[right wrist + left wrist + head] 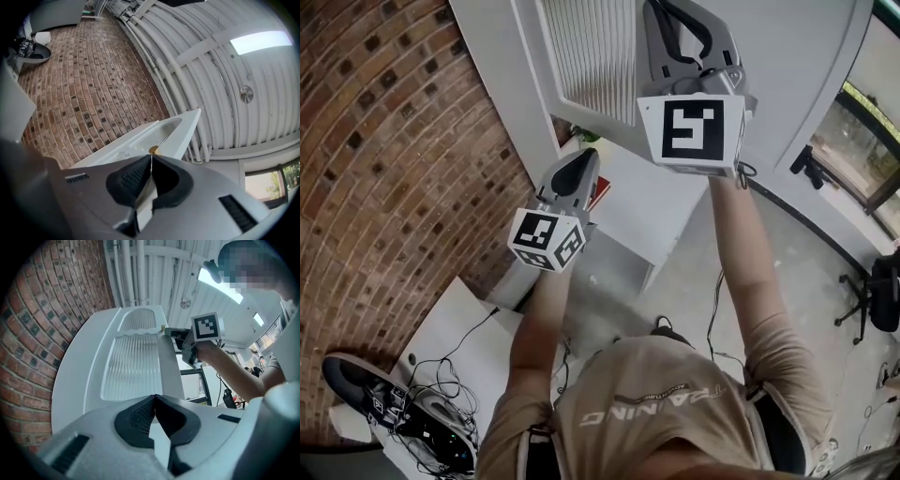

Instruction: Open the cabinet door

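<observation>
The white cabinet door has a ribbed glass panel and stands swung out from the brick wall. A small brass knob sits at its free edge. My right gripper is shut with its tips pinched on that knob; in the left gripper view the right gripper meets the door's edge at the knob. My left gripper is shut with nothing between its jaws, lower down and facing the door's panel. In the head view the left gripper is below and left of the right one's marker cube.
A brick wall runs along the left. A low white cabinet with a red item stands below the door. A shoe and cables lie on a white board at lower left. An office chair is at far right.
</observation>
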Action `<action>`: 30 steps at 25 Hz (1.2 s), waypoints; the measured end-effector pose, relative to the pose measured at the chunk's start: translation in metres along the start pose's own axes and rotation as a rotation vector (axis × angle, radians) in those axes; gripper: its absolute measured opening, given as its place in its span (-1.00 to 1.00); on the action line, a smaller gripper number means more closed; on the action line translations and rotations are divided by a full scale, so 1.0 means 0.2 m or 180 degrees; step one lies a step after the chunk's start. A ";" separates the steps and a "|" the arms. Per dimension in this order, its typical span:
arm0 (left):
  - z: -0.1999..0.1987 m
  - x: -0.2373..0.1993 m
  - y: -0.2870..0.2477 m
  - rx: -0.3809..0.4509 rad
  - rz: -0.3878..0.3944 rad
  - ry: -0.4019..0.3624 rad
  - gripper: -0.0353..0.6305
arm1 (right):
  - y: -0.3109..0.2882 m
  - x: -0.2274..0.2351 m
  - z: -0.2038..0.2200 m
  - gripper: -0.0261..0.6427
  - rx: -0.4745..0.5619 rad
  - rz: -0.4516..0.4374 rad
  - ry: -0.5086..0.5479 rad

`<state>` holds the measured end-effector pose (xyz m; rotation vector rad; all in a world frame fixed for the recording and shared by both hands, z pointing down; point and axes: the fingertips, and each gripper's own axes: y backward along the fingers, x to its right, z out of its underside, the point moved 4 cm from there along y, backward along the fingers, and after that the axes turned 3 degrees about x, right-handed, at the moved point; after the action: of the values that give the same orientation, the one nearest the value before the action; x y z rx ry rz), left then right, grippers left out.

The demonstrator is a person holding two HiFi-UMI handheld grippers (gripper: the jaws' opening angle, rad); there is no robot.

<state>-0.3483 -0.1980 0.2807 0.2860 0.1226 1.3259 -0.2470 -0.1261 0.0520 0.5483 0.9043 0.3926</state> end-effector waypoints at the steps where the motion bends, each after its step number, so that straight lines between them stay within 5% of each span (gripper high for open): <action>1: 0.00 0.00 0.01 0.0002 0.0015 0.0005 -0.87 | 0.00 0.00 -0.01 -0.87 -0.0013 -0.0011 0.0005; 19: 0.20 0.09 0.03 -0.0197 0.0236 0.0179 -0.87 | 0.37 -0.19 0.22 -0.87 -0.0413 -0.0287 -0.0269; 30: 0.47 0.31 -0.03 -0.0483 0.0259 0.0420 -0.87 | 0.80 -0.30 0.70 -0.87 -0.1138 -0.0516 -0.1232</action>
<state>-0.3048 -0.1521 0.3737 0.0754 0.1216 1.4267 -0.1800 -0.0704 0.2550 0.2073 0.4847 0.2789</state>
